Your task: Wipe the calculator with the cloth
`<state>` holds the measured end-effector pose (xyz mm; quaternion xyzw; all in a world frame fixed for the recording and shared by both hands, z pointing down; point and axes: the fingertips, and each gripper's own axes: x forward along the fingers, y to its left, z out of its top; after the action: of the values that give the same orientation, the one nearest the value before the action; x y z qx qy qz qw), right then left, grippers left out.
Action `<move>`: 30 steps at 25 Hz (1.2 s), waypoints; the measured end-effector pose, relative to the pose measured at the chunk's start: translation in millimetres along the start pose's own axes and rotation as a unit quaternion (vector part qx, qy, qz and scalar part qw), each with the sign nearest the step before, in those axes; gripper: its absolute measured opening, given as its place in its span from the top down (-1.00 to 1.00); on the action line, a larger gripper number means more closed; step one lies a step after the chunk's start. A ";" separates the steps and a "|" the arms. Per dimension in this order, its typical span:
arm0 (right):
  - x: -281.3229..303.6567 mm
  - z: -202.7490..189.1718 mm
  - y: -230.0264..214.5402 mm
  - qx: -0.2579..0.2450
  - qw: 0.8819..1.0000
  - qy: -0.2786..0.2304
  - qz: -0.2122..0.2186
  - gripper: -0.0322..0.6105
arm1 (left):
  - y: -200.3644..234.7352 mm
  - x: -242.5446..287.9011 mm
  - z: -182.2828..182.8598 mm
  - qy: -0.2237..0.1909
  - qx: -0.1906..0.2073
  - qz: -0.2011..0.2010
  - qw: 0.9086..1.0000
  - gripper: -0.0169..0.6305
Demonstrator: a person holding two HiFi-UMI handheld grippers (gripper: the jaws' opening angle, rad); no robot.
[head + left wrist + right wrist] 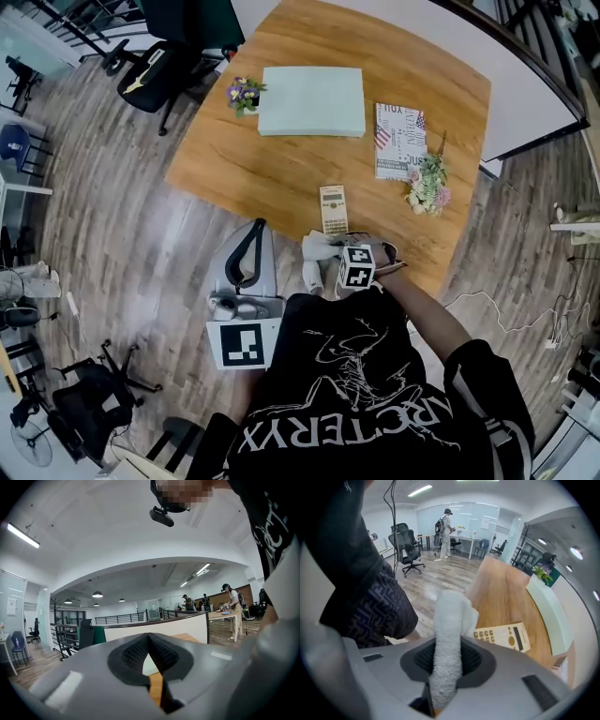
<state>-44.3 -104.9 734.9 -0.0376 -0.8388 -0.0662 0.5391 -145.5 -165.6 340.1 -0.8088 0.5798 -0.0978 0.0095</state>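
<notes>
Right gripper view is showing the right hand-held gripper [446, 663] pinching the cloth [449, 616], a white terry fold standing up between the jaws at lower centre. Soft, light and floppy, the cloth is probably giving under any pressure. The grip low on the fold is leaving a loose end free for wiping. Just beyond that end, right of centre, the calculator [504, 637] is lying flat on the bench [501, 592]; whether cloth and calculator are touching cannot be told. The calculator is looking light, stiff and slick, and is likely to slide when rubbed, so steadying it by a long edge, clear of the keys, would suit. Left gripper view is showing the left hand-held gripper [149, 653] with its jaws pressed together on nothing, pointing out over the bench. Head view is placing the calculator by the bench's near edge at centre, just above the cloth, with a pale green box [311, 101] lying well beyond, at upper centre.
</notes>
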 end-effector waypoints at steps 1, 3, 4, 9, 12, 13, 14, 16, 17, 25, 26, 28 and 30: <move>-4.6 2.1 -1.9 0.006 1.000 -0.008 -0.004 0.61 | -1.1 1.7 1.1 -0.002 0.000 -0.002 1.000 0.92; -20.7 7.6 -8.8 0.036 0.999 -0.032 -0.020 0.61 | -3.1 4.7 3.8 -0.005 0.002 -0.007 1.000 0.92; -32.9 10.4 -14.6 0.061 0.996 -0.051 -0.033 0.61 | -4.1 6.2 5.2 -0.006 0.004 -0.009 1.000 0.92; -160.3 30.8 -75.7 0.230 0.933 -0.226 -0.157 0.61 | -12.3 17.1 11.3 -0.012 0.014 -0.021 1.000 0.92; -264.5 45.3 -113.5 0.275 0.865 -0.342 -0.244 0.61 | -16.3 26.7 17.6 -0.015 0.011 -0.025 1.000 0.92; -298.3 50.5 -122.3 0.276 0.842 -0.377 -0.269 0.61 | -15.6 29.6 21.4 -0.019 0.006 -0.021 1.000 0.92; -329.2 55.2 -129.2 0.273 0.822 -0.404 -0.292 0.61 | -13.7 31.9 26.1 -0.027 0.005 -0.014 1.000 0.92; -378.0 58.4 -137.3 0.264 0.795 -0.428 -0.340 0.61 | -10.0 33.9 38.2 -0.048 0.013 -0.002 0.999 0.92; -396.6 56.8 -138.5 0.260 0.784 -0.429 -0.364 0.61 | -9.3 33.8 43.3 -0.055 0.017 0.000 0.998 0.92; -471.1 48.0 -125.3 0.264 0.716 -0.500 -0.409 0.61 | -17.2 33.3 63.2 -0.067 0.028 -0.007 0.997 0.92; -474.8 49.2 -124.4 0.263 0.712 -0.507 -0.408 0.61 | -18.5 33.2 65.1 -0.067 0.027 -0.009 0.997 0.92; -475.2 52.4 -123.2 0.256 0.715 -0.510 -0.405 0.61 | -20.2 34.0 66.9 -0.071 0.029 -0.012 0.997 0.92; -469.8 54.6 -122.5 0.253 0.722 -0.506 -0.398 0.61 | -22.5 37.3 64.9 -0.074 0.031 -0.016 0.997 0.92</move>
<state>85.6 -213.7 276.7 0.4094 -0.9103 -0.0312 -0.0521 -102.0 -199.6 284.9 -0.8225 0.5609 -0.0552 0.0758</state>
